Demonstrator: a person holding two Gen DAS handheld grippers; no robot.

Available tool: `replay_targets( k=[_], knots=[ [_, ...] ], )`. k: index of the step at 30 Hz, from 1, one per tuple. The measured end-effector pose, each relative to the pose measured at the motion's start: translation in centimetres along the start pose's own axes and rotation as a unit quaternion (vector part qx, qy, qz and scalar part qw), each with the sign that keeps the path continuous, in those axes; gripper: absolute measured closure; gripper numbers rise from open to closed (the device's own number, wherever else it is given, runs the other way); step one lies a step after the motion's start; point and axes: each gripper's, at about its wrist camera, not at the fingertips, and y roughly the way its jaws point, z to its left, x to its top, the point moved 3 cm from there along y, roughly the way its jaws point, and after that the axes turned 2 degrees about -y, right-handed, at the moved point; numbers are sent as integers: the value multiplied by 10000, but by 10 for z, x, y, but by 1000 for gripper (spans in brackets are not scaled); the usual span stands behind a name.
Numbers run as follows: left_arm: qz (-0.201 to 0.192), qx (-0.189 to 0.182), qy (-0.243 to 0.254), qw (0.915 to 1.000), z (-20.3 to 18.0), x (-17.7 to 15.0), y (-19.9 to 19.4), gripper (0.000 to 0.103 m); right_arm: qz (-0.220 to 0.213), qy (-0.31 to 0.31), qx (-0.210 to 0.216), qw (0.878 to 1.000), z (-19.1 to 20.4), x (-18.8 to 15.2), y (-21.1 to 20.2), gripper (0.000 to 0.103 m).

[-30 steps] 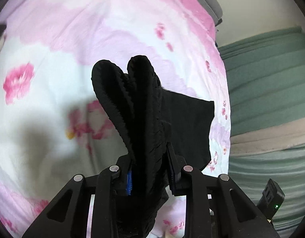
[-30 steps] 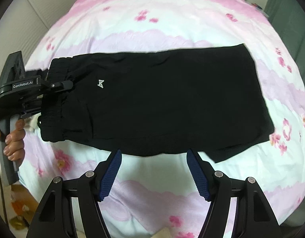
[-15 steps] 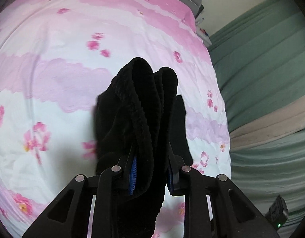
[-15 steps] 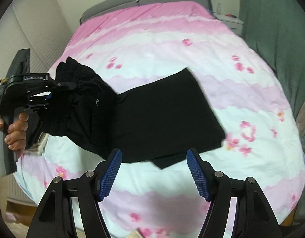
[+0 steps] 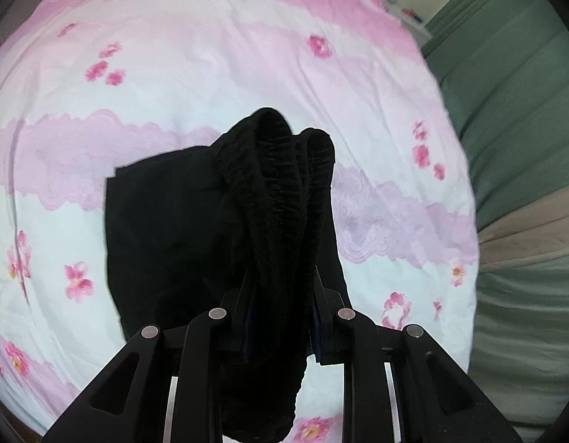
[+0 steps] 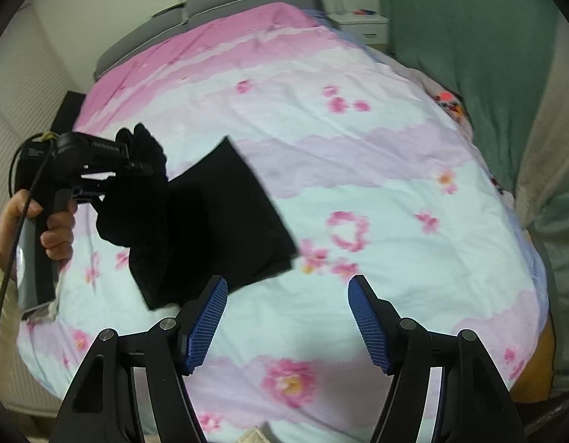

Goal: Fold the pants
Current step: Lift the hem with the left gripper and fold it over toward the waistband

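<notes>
Two ridges of gathered waistband stand up between the fingers of my left gripper (image 5: 280, 317), which is clamped on the black pants (image 5: 196, 229), and in this left wrist view the rest of the cloth hangs down from it onto the pink flowered duvet (image 5: 210, 59). From my right wrist view, my right gripper (image 6: 288, 317) hovers with its blue pads wide apart and nothing between them, above the duvet (image 6: 377, 170), while the pants (image 6: 225, 221) lie just beyond its left finger, their bunched end lifted off the duvet by my left gripper (image 6: 144, 164) in my left hand (image 6: 51, 229).

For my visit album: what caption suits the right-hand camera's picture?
Left gripper lifts black pants off the floral bed; right gripper open.
</notes>
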Motion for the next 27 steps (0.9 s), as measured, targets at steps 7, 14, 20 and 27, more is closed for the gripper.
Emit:
replay_targets(
  k=[7,14,20,27],
  knots=[
    [320,367,-136,9987,-30,6,53,79,-26,279,-196,9994,-45,15,17,35],
    [687,458,3,9966,-47,20,94,74,21,384,-285,9989,-59,26,40,35],
    [621,-229,324,9973,-63,30,81,46,100,433,-312,9985,-54,31,55,35],
    [-205,-3,1131,9934,-13,14,14,36,141,117,58,9998,-30,35,68,35]
  ],
)
